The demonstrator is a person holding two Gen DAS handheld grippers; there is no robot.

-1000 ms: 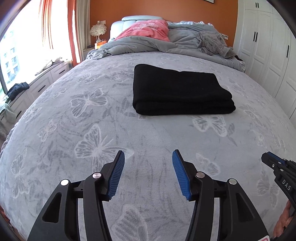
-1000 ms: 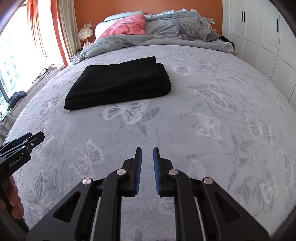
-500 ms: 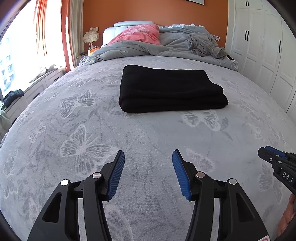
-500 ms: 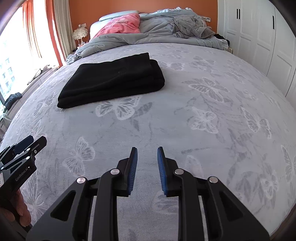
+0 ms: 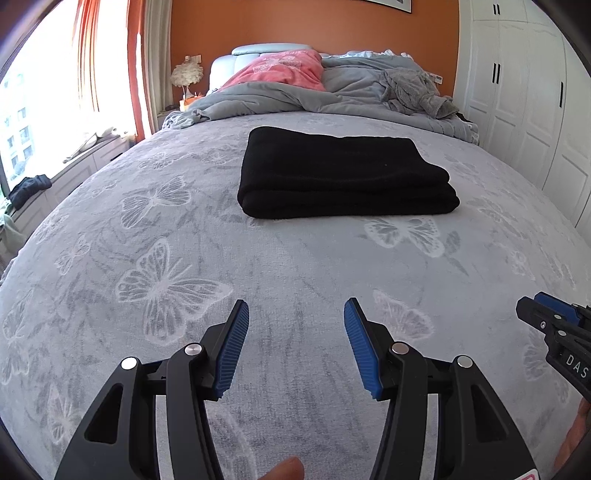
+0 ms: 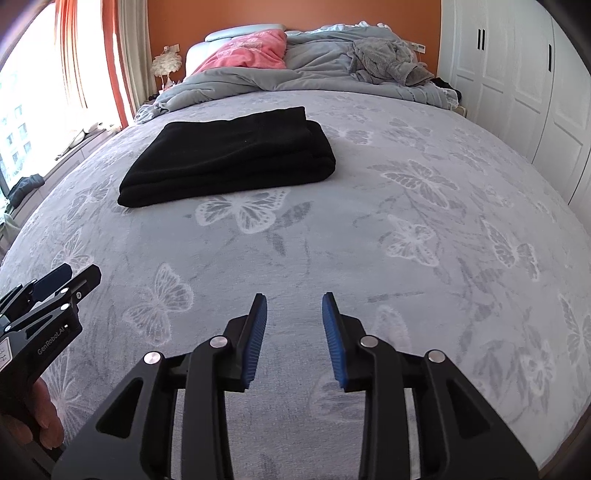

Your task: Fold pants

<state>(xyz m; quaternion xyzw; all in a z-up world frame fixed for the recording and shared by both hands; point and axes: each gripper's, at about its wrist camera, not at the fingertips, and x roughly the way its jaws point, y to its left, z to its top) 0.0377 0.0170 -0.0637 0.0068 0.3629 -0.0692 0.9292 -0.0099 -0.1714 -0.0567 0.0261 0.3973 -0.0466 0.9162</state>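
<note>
The left gripper (image 5: pixel 296 314) has its blue-padded fingers spread wide with nothing between them, poised over the grey butterfly-print blanket (image 5: pixel 177 288). The right gripper (image 6: pixel 294 308) has its fingers parted too, by a narrower gap, likewise holding nothing and poised over the same blanket. Each gripper shows at the edge of the other's view, low and to the side, and the two are apart from each other. Farther up the bed, well clear of both grippers, lie the black pants (image 5: pixel 343 173), folded into a thick rectangular stack that rests flat on the blanket; in the right wrist view the stack sits left of centre. Beyond the pants, a rumpled grey duvet (image 5: pixel 280 98) and a pink pillow (image 5: pixel 284 70) are heaped at the headboard against an orange wall (image 5: pixel 314 22). White wardrobe doors (image 5: pixel 524 99) stand to the right, and a bright window with orange curtains (image 5: pixel 85 55) is to the left.
</note>
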